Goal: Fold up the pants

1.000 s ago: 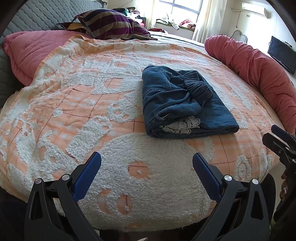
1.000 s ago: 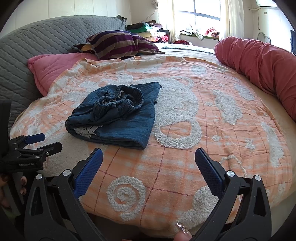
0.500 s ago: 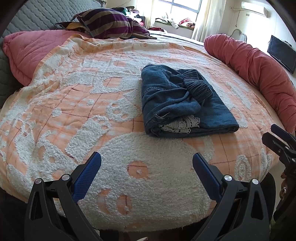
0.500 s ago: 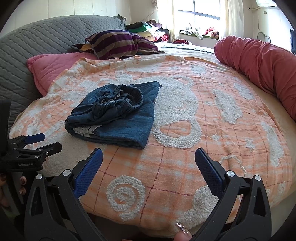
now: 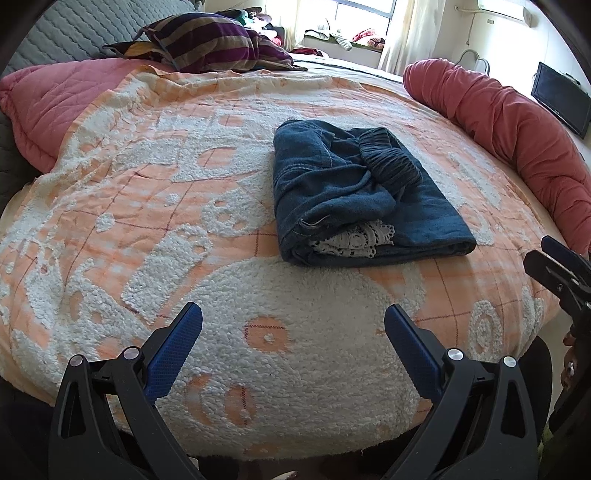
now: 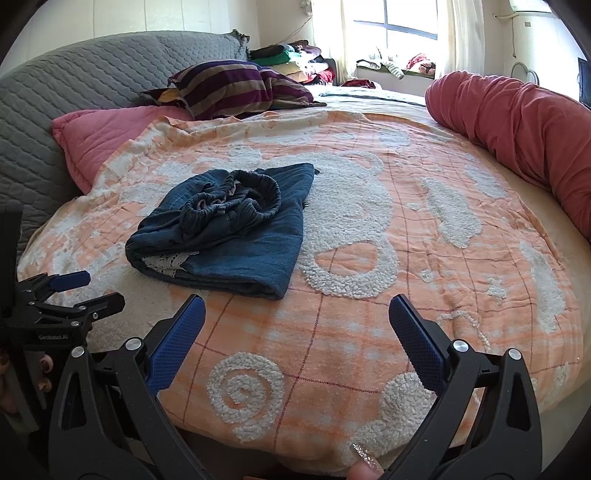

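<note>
While folded pants [image 5: 364, 199] half-hide lace, left tongs [image 5: 293, 334], right tongs [image 6: 297, 326] gape wide, empty.

Home bedroom — bed [image 6: 369, 206], pillows [image 6: 229, 86]

Round bed [image 6: 480, 258] filling most of the frame, spread with an orange-and-white tufted blanket [image 5: 184, 221]. Grey quilted headboard [image 6: 74, 85] curving along the upper left, with a pink quilted pillow [image 6: 96, 140] against it and a purple-striped cushion [image 6: 229, 88] further back. Long red bolster [image 6: 517, 122] along the right edge. Stack of folded clothes [image 6: 291, 62] at upper centre. Bright window [image 6: 410, 18] at the top with pale curtains and daylight pouring in; cluttered sill below. White walls. Dark flat screen [image 5: 561, 98] and air conditioner [image 5: 502, 7] at upper right.
</note>
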The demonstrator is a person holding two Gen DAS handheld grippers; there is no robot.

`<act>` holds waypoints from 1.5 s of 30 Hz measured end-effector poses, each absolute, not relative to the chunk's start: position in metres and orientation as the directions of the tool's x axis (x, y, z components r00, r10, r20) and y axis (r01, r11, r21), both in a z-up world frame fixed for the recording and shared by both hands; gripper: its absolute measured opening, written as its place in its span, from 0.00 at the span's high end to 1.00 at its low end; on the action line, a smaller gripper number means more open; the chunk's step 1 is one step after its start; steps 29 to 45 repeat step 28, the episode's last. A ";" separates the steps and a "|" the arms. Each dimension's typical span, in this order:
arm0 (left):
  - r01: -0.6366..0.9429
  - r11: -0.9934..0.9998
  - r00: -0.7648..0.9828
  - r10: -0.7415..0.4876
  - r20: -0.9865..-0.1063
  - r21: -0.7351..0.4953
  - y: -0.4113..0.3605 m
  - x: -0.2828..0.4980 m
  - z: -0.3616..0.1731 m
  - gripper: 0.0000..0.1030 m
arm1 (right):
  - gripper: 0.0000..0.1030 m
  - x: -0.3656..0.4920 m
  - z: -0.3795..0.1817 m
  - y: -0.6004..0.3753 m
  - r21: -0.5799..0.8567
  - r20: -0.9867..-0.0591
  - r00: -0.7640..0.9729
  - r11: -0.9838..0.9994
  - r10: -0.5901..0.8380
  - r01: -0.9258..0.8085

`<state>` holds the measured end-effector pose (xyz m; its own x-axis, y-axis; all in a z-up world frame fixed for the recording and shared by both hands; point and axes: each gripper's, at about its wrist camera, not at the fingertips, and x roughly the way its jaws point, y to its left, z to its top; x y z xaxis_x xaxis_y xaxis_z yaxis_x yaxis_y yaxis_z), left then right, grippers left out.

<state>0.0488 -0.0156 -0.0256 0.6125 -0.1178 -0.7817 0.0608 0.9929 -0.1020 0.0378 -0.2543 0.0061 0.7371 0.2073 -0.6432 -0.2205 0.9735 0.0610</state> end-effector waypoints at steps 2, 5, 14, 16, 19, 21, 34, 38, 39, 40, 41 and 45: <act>0.056 0.991 0.608 -0.130 -0.783 -0.121 -0.014 0.050 -0.026 0.04 | 0.09 0.038 0.005 -0.256 0.053 -0.643 0.739 0.974 0.201 -0.219; 0.046 0.991 0.599 -0.125 -0.791 -0.122 -0.013 0.051 -0.028 0.04 | 0.09 0.039 0.005 -0.257 0.056 -0.643 0.739 0.974 0.203 -0.219; -0.005 0.987 0.570 -0.130 -0.811 -0.161 -0.010 0.063 -0.030 0.04 | 0.09 0.049 0.002 -0.276 0.066 -0.644 0.745 0.983 0.173 -0.171; -0.014 0.984 0.589 -0.138 -0.796 -0.180 -0.005 0.065 -0.022 0.04 | 0.09 0.053 0.000 -0.283 0.074 -0.644 0.747 0.985 0.166 -0.155; -0.058 0.983 0.588 -0.108 -0.802 -0.175 0.010 0.080 -0.011 0.04 | 0.09 0.063 -0.001 -0.298 0.073 -0.652 0.745 0.990 0.141 -0.124; -0.111 0.981 0.576 -0.066 -0.815 -0.158 0.028 0.095 -0.009 0.04 | 0.09 0.073 -0.001 -0.315 0.087 -0.656 0.743 0.991 0.133 -0.100; -0.403 0.914 0.491 0.164 -0.855 -0.056 0.138 0.175 -0.020 0.04 | 0.09 0.128 -0.007 -0.404 0.046 -0.690 0.723 0.996 -0.026 0.080; -0.403 0.914 0.491 0.164 -0.855 -0.056 0.138 0.175 -0.020 0.04 | 0.09 0.128 -0.007 -0.404 0.046 -0.690 0.723 0.996 -0.026 0.080; -0.403 0.914 0.491 0.164 -0.855 -0.056 0.138 0.175 -0.020 0.04 | 0.09 0.128 -0.007 -0.404 0.046 -0.690 0.723 0.996 -0.026 0.080; -0.403 0.914 0.491 0.164 -0.855 -0.056 0.138 0.175 -0.020 0.04 | 0.09 0.128 -0.007 -0.404 0.046 -0.690 0.723 0.996 -0.026 0.080; -0.403 0.914 0.491 0.164 -0.855 -0.056 0.138 0.175 -0.020 0.04 | 0.09 0.128 -0.007 -0.404 0.046 -0.690 0.723 0.996 -0.026 0.080; -0.403 0.914 0.491 0.164 -0.855 -0.056 0.138 0.175 -0.020 0.04 | 0.09 0.128 -0.007 -0.404 0.046 -0.690 0.723 0.996 -0.026 0.080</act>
